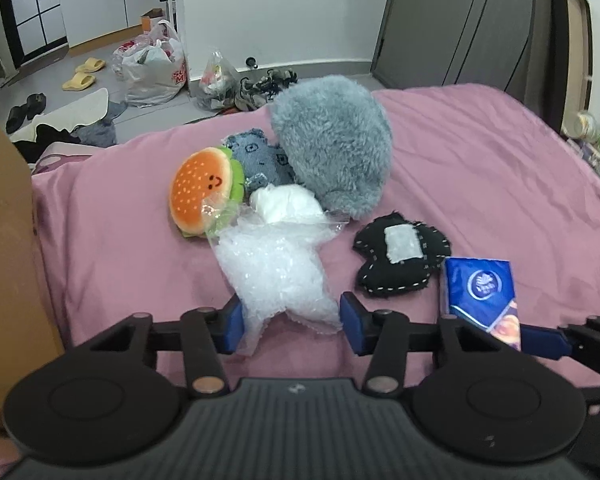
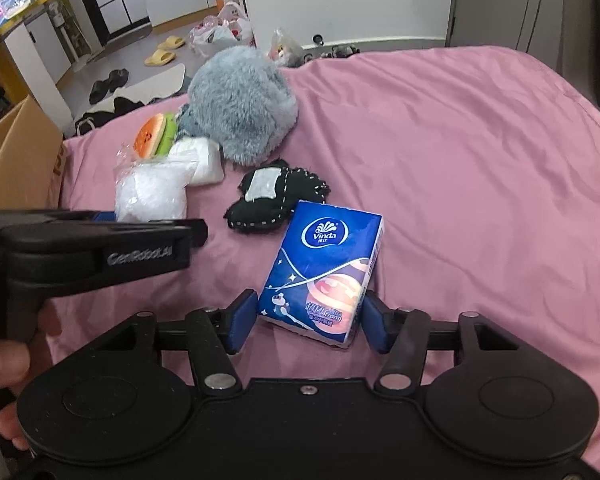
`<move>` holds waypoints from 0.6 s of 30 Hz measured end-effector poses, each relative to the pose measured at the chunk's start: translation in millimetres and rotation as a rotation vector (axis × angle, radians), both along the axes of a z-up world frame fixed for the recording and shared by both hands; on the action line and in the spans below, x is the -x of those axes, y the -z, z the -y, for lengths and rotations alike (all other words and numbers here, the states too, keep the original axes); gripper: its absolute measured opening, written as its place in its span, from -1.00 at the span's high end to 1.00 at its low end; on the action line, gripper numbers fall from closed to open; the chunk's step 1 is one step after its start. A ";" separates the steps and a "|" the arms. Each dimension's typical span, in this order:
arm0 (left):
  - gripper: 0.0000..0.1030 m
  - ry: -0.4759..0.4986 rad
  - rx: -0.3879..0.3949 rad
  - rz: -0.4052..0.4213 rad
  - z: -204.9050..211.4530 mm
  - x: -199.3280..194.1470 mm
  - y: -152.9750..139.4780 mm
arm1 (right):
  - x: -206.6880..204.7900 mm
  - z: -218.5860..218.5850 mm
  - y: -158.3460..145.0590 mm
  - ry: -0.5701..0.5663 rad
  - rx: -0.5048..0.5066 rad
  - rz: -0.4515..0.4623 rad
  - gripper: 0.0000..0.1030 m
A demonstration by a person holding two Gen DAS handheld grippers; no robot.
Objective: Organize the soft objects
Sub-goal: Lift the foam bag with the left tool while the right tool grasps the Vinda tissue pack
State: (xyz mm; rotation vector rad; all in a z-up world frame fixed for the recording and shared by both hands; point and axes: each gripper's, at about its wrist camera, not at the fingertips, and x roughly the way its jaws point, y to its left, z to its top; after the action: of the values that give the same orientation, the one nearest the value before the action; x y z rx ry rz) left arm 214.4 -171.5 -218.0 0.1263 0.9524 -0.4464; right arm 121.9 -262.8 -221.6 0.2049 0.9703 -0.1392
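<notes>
Soft objects lie on a pink bed (image 1: pixel 480 168): a grey fluffy plush (image 1: pixel 332 144), a burger plush (image 1: pixel 204 192), a blue knitted toy (image 1: pixel 260 156), a white wad (image 1: pixel 288 204), a bubble-wrap bag (image 1: pixel 276 276), a black stitched pouch (image 1: pixel 400 256) and a blue Vinda tissue pack (image 2: pixel 324 272). My left gripper (image 1: pixel 292 322) is open, its jaws either side of the bubble-wrap bag's near end. My right gripper (image 2: pixel 310 326) is open, its jaws either side of the tissue pack's near end. The tissue pack also shows in the left wrist view (image 1: pixel 482 296).
A cardboard box (image 2: pixel 20 160) stands at the bed's left edge. The left gripper's body (image 2: pixel 84 248) crosses the right wrist view. Beyond the bed are plastic bags (image 1: pixel 152 64), slippers (image 1: pixel 84 74) and clothes on the floor.
</notes>
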 end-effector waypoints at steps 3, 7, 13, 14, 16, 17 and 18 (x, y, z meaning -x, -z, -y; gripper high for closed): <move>0.09 0.006 0.018 0.009 -3.2 0.6 -8.6 | 2.4 1.3 -7.7 0.002 0.001 0.022 -0.05; 0.11 0.009 0.024 0.040 -7.5 7.8 -21.7 | 5.6 2.4 -18.5 0.002 -0.003 0.052 -0.05; 0.12 -0.009 0.034 0.068 -18.4 13.0 -39.1 | 8.3 0.4 -30.4 -0.011 0.009 0.091 -0.05; 0.12 -0.011 0.035 0.073 -19.9 13.7 -41.2 | 8.7 -0.3 -32.2 -0.016 0.010 0.098 -0.05; 0.12 -0.016 0.039 0.080 -22.4 15.3 -44.6 | 8.9 -1.3 -35.7 -0.020 0.012 0.112 -0.05; 0.12 -0.017 0.041 0.082 -23.7 16.1 -45.9 | 8.8 -1.4 -37.3 -0.020 0.009 0.120 -0.05; 0.12 -0.019 0.042 0.084 -24.8 16.8 -48.0 | 8.8 -1.3 -39.0 -0.021 0.003 0.126 -0.05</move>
State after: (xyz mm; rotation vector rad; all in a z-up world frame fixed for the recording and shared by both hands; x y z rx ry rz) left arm 197.6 -146.6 -170.0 0.0973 0.8610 -0.4395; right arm 113.1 -261.5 -182.6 0.1978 0.8467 -0.1073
